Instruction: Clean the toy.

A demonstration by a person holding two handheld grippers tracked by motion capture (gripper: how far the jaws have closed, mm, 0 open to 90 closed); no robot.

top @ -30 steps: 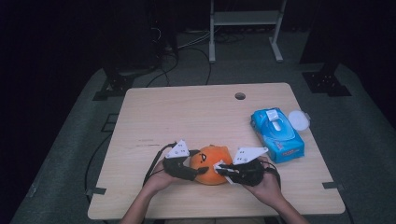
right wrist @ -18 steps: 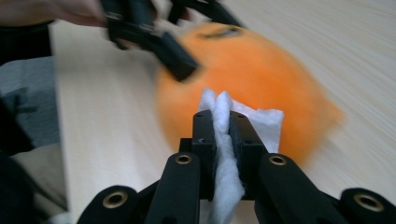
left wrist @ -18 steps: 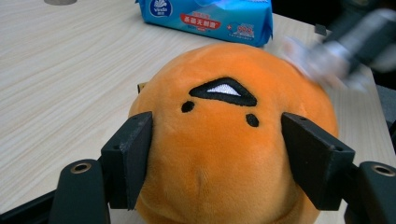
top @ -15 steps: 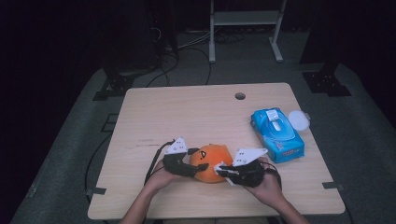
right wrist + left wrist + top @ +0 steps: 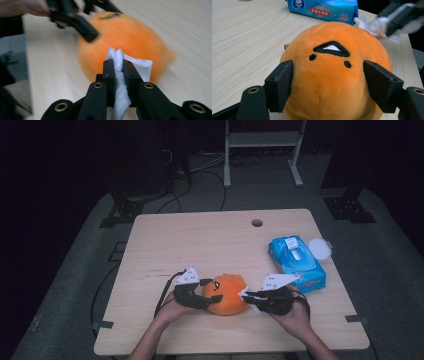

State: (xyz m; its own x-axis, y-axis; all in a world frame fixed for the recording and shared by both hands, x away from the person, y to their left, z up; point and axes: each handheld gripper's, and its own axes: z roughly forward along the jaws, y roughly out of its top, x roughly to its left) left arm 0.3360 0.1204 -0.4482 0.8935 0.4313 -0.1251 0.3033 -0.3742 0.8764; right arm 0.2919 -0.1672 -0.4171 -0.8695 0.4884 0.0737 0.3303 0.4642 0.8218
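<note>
A: Where are we on the table (image 5: 200, 235)?

B: Close to its near edge. The orange plush toy (image 5: 227, 294) sits just inside that edge, a little left of the middle. The far half of the table lies bare up to the round cable hole (image 5: 257, 223), so that way we have open room.

A: And to the right?

B: Tighter. The blue wet-wipe pack (image 5: 297, 262) lies near the right edge, just beyond our right claw (image 5: 247, 294), with a white round lid (image 5: 320, 248) beside it.

A: How are the claws?

B: Our left claw (image 5: 327, 82) is clamped on the plush toy, a jaw pressing into each side. The right claw is pinched together on a white wipe (image 5: 119, 72), which touches the toy's far side.

A: How does the toy look?

B: Round, soft and orange, with two black dot eyes and a black triangular mouth showing white inside.
</note>
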